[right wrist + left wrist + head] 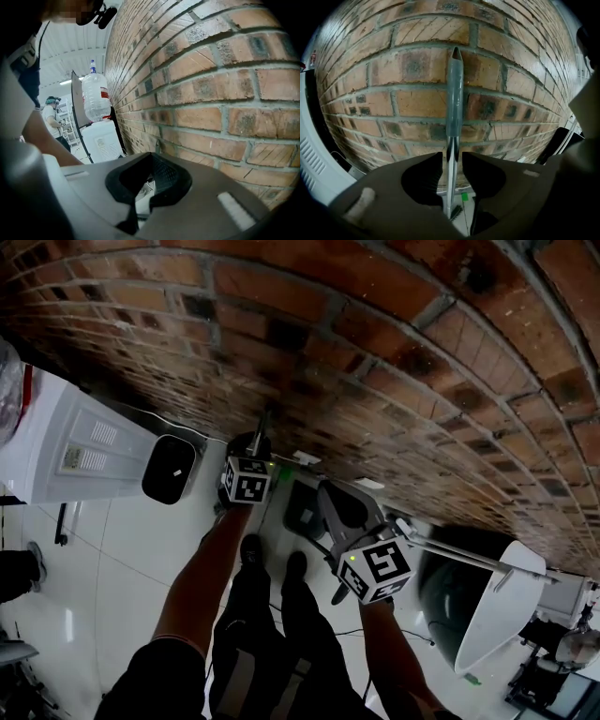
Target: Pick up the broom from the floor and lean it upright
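The broom stands upright against the brick wall. Its grey grip tops a shiny metal shaft, and its bristles show low down on the floor. My left gripper is open, the shaft running between its jaws with a thin gap on each side. In the head view the left gripper is close to the wall, with the broom handle just above it. My right gripper is shut and empty, off to the right, near the wall and away from the broom.
A white water dispenser carrying a bottle stands by the wall on the left, a black bin beside it. A white and dark tub-like object sits at the right. My shoes are on the white tile floor.
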Demonstrator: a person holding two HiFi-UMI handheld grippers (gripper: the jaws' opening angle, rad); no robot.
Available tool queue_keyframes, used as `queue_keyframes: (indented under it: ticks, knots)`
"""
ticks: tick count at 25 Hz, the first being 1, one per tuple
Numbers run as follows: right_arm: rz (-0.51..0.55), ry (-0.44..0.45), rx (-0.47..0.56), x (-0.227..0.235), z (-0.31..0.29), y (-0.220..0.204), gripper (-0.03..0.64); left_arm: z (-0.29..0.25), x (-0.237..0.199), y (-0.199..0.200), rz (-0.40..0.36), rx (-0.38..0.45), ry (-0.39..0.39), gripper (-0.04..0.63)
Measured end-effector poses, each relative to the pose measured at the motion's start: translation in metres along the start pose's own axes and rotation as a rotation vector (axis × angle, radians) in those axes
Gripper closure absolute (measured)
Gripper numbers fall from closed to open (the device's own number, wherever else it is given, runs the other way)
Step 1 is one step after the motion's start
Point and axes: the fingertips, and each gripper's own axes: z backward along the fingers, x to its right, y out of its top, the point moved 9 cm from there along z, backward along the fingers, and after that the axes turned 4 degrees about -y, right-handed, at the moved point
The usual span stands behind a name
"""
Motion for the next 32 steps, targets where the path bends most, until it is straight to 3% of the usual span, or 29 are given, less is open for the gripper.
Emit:
queue_keyframes:
  ticks: [4, 11, 13, 17, 27, 32]
  knots:
    - [-0.001, 0.009, 0.012, 0.002, 0.003, -0.001, 0.611, 0.008, 0.000, -0.008, 0.017, 0.000, -0.010, 0.412]
    - [-0.017, 0.008, 0.071, 0.013, 0.020, 0.015, 0.611, 0.068, 0.018, 0.011, 0.049, 0.090, -0.042, 0.414]
    - [-0.016, 0.036, 0.083, 0.013, 0.024, 0.022, 0.609, 0.089, 0.028, 0.024, 0.046, 0.135, -0.068, 0.446]
    - [0.000, 0.093, 0.114, 0.010, 0.036, 0.033, 0.611, 0.131, 0.048, 0.047, 0.025, 0.222, -0.093, 0.592]
    - [-0.003, 0.200, 0.189, 0.006, 0.073, 0.058, 0.611, 0.230, 0.115, 0.112, 0.010, 0.399, -0.207, 0.594]
    - [-0.003, 0.248, 0.247, -0.003, 0.094, 0.071, 0.611, 0.267, 0.148, 0.122, -0.017, 0.440, -0.244, 0.594]
